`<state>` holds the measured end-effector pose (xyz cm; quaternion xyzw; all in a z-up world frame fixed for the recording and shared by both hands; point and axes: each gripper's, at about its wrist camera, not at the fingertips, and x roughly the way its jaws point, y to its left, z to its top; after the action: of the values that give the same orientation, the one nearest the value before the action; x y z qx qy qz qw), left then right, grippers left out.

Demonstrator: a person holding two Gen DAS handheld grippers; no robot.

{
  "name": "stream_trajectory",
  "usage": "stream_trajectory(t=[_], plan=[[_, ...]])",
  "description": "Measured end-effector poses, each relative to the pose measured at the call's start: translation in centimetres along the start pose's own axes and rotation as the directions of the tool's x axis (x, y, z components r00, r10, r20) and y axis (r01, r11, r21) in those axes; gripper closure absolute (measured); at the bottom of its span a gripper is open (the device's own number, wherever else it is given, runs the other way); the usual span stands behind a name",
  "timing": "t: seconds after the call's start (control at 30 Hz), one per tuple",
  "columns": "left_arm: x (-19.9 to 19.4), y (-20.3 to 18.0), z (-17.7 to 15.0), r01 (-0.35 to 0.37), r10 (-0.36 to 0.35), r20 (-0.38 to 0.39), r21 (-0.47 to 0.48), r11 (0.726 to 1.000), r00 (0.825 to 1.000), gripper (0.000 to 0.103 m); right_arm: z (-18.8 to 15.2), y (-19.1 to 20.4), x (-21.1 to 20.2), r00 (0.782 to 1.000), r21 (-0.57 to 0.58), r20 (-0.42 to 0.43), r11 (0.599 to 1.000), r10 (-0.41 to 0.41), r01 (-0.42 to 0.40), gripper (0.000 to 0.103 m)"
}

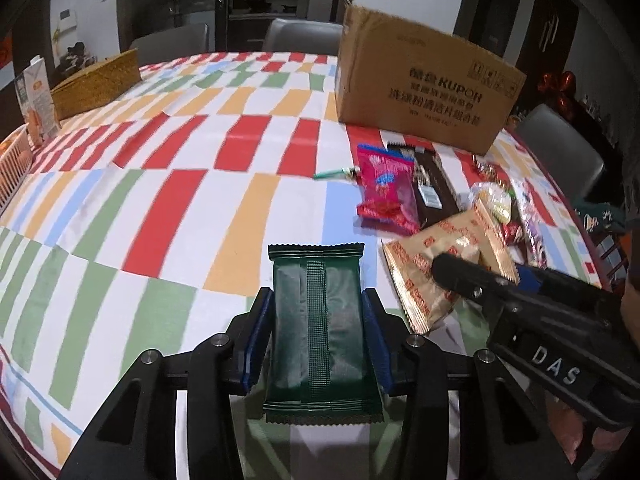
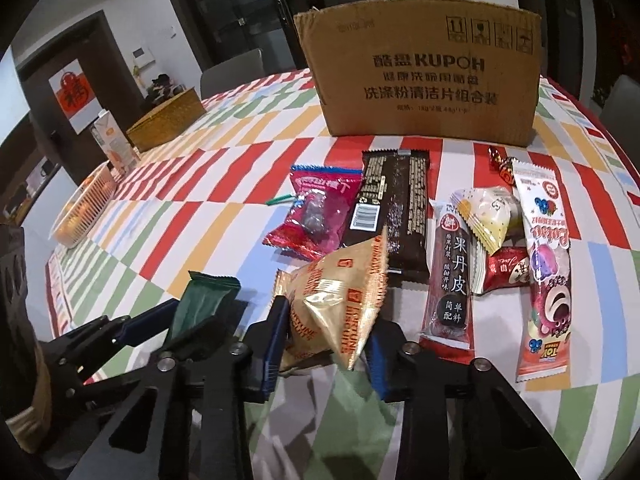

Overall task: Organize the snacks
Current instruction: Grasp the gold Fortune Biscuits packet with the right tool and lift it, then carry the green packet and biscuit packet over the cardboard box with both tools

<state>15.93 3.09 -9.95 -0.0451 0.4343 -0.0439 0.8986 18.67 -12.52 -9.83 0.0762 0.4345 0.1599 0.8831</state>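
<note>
Left wrist view. Left tongs (image 1: pixel 318 332): closed on a dark green wafer packet (image 1: pixel 320 320), blue pads pressing its two long sides, seam side up, packet held above the tabletop (image 1: pixel 168 200). Tabletop: covered by a cloth of red, green, orange and blue blocks. Right tongs (image 1: pixel 452 270): enter from the right edge, tips at a gold biscuit bag (image 1: pixel 432 276). Beyond the bag: a pink candy packet (image 1: pixel 386 190) touching a dark brown bar (image 1: pixel 434 190), then a loose heap of small snacks toward the right. Cardboard box (image 1: pixel 424 92): stands upright at the far side, behind the snacks. Far left: a woven basket (image 1: pixel 98 82), a drink carton (image 1: pixel 38 100), a white slatted tray (image 1: pixel 14 166) at the edge.

Right wrist view. Right tongs (image 2: pixel 330 346): closed on the gold biscuit bag (image 2: pixel 340 300), pads squeezing its lower part, the bag crumpled and tilted. Left tongs (image 2: pixel 176 320): at lower left, clamped on the green wafer packet (image 2: pixel 204 304). Row before the cardboard box (image 2: pixel 424 80): pink candy packet (image 2: pixel 316 212), dark brown bar (image 2: pixel 394 208), long maroon fruit-leather strip (image 2: pixel 452 276), yellow-and-white pastry packet (image 2: pixel 488 212), small red packet (image 2: pixel 506 270), long pink-and-white candy bar (image 2: pixel 546 276). All lie flat, several overlapping. Two small foil sweets (image 2: pixel 502 164) lie just before the box.
</note>
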Motion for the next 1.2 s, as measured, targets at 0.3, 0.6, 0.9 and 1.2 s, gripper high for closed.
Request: stream_trajectory(t=[0.3,0.6,0.9,1.2], plan=[[-3.8,-0.5,0.9,-0.001,0.0,0.082,0.012,1.0,0.997,0.059,0.0,0.7,-2.8,0.999,-0.027,0.053,1.0,-0.002,0.004,0.068],[-7.4,-1.8,2.9,0.014,-0.02,0.174,0.036,0.999,0.985,0.059,1.2,0.4,-6.7,0.991,-0.028,0.136,1.0,-0.008,0.012,0.068],[-9.8,-4.1,6.2,0.008,-0.032,0.281,0.086,0.996,0.959,0.059,4.3,-0.7,-10.1,0.968,-0.027,0.25,0.999,-0.031,0.039,0.068],[-10.7,-6.3,11.0,0.026,-0.07,0.361,0.127,0.992,0.93,0.059,8.8,-2.1,-12.9,0.926,-0.022,0.37,0.995,-0.081,0.096,0.068]])
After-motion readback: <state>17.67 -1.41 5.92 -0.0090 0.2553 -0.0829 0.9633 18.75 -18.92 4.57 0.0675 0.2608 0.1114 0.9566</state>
